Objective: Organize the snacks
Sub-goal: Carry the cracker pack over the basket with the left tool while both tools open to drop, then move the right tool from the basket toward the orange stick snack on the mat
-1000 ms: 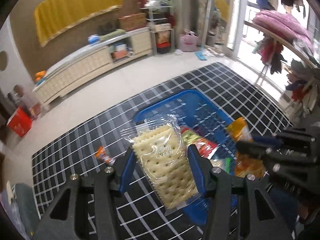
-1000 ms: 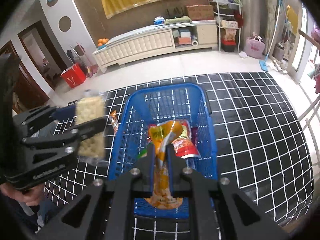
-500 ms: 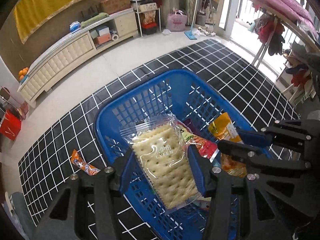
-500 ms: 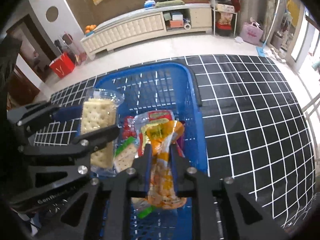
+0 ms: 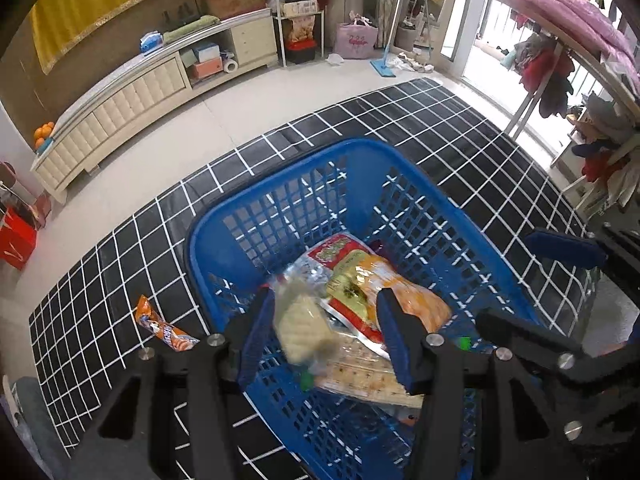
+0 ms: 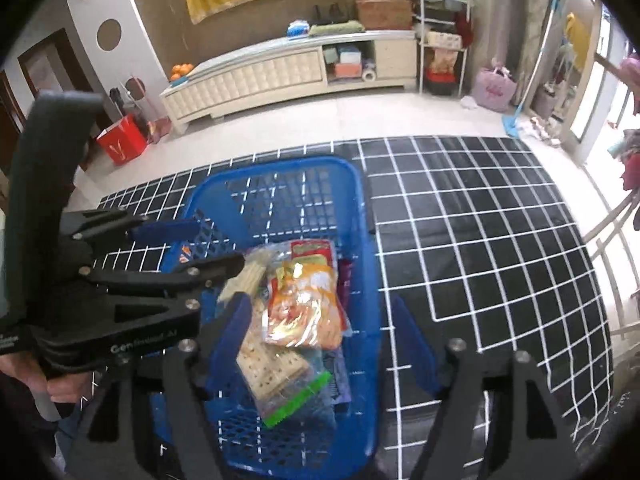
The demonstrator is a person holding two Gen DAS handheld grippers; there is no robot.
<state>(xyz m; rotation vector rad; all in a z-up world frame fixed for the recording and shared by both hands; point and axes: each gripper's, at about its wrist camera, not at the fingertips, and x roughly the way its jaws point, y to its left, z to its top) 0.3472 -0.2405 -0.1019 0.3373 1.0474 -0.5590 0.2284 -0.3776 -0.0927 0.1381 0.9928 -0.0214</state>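
Note:
A blue plastic basket (image 5: 280, 184) (image 6: 362, 216) sits on the black grid mat and holds several snack packs. My left gripper (image 5: 326, 326) is open above the basket; a blurred clear cracker pack (image 5: 298, 330) is dropping free between its fingers. My right gripper (image 6: 322, 338) is open and empty over the basket. The orange snack bag (image 6: 302, 304) (image 5: 404, 300) lies on top of the pile. Another cracker pack (image 6: 272, 368) lies under it. An orange wrapped snack (image 5: 164, 330) lies on the mat left of the basket.
The black grid mat (image 6: 480, 240) covers the floor around the basket. A long white low cabinet (image 5: 132, 100) stands along the far wall. A clothes rack (image 5: 568, 60) is at the right. A red bag (image 6: 122, 144) stands at the far left.
Both grippers have opened over the basket. The orange bag has dropped from the right gripper onto the pile. The cracker pack has left the left gripper's hold and is falling.

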